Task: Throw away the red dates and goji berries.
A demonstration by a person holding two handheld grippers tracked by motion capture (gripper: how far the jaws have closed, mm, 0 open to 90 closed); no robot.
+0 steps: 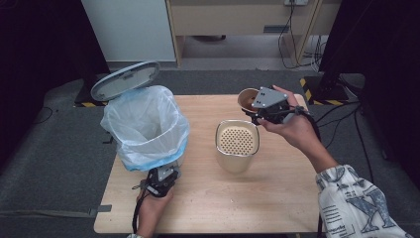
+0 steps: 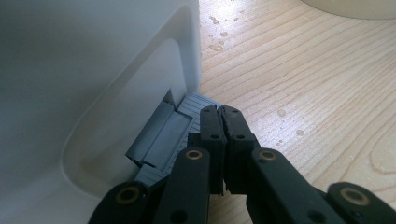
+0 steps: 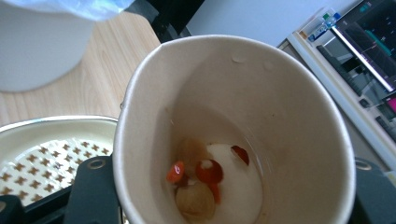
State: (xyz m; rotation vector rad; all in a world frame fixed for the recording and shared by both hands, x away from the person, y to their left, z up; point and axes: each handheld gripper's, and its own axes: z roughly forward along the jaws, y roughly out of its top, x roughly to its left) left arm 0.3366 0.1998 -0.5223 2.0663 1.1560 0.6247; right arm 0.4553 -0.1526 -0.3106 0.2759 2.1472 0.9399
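Observation:
A white pedal bin (image 1: pixel 146 124) lined with a pale blue bag stands at the table's left, its grey lid (image 1: pixel 125 79) raised. My left gripper (image 1: pixel 161 179) sits low at the bin's front. In the left gripper view its jaws (image 2: pixel 222 112) are shut with nothing between them, tips resting on the grey pedal (image 2: pixel 161 140). My right gripper (image 1: pixel 262 109) is at the back right, above the table, shut on a tilted paper cup (image 1: pixel 246 97). The cup (image 3: pixel 261 93) holds wet food scraps (image 3: pixel 205 177), red, white and brown. One black finger (image 3: pixel 93 191) shows at its left side.
A cream container with a perforated strainer top (image 1: pixel 237 144) stands mid-table, just below the cup, and its strainer (image 3: pixel 46 154) also shows beneath the cup's rim. Water drops (image 2: pixel 282 113) dot the wooden table (image 1: pixel 277 198). Cables and dark stands lie beyond the far edge.

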